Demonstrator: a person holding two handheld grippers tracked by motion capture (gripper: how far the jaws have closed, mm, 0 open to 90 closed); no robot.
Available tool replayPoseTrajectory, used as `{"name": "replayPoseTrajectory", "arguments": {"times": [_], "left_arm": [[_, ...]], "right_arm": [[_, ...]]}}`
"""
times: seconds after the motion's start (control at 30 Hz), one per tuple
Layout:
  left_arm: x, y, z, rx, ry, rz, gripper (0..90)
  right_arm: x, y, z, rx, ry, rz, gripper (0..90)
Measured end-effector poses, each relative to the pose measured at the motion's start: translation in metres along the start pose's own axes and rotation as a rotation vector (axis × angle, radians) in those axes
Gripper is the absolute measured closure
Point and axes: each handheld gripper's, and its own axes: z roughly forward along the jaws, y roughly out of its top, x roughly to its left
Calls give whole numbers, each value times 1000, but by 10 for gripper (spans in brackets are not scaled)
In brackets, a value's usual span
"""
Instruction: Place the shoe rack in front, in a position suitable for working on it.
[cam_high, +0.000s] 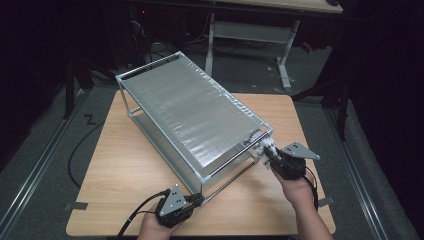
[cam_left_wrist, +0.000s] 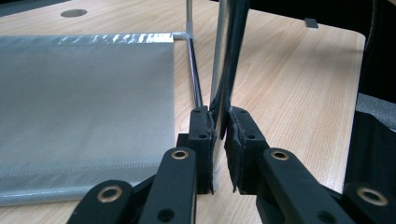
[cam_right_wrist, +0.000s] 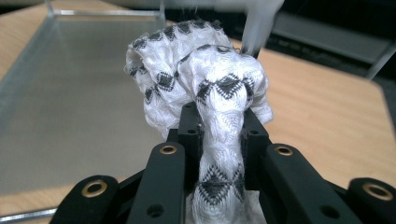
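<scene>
On the tabletop: a light wooden tabletop (cam_high: 125, 165) carries a two-tier metal-framed rack with silvery mesh shelves (cam_high: 185, 107), set at a slant across it, one short end near the person.

Left tool: the black two-jaw left tool (cam_high: 196, 201) sits at the near corner of the rack; in the left gripper view its jaws are pressed together on a thin upright metal post of the frame (cam_left_wrist: 218, 116), pinching it just above the wood.

Right tool: the black two-jaw right tool (cam_high: 269, 156) is at the rack's near right corner, its jaws clamped on a bunched white cloth with a black diamond pattern (cam_right_wrist: 205, 98).

Where the cloth is: held in the right tool, off the tabletop, up against the top rail at that corner; from above it shows as a small white bundle (cam_high: 265, 146) touching the frame or just beside it, I cannot tell which.

Done so far: by my reading, the rack is steadied and the cloth picked up and brought to it.

Left to do: the cloth is bunched, not spread or hung; it looks as if laying it over the rail or shelf and letting go remains.

Top shelf: bare mesh, nothing lying on it.
</scene>
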Motion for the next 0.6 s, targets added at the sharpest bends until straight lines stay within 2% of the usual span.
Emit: {"name": "replayPoseTrajectory", "arguments": {"times": [0.07,0.1,0.2,0.37,0.6], "left_arm": [[0,0,0,0,0,-2,809],[0,0,1,-1,-3,-6,809],[1,0,2,-1,-12,-6,808],[0,1,2,3,-7,-3,808],[0,1,1,7,-4,-1,809]], "right_arm": [[0,-3,4,19,1,1,760],[0,-8,12,61,13,2,760],[-1,-13,18,92,21,5,760],[-1,-29,34,175,25,6,761],[-8,-48,51,276,45,48,760]]}}
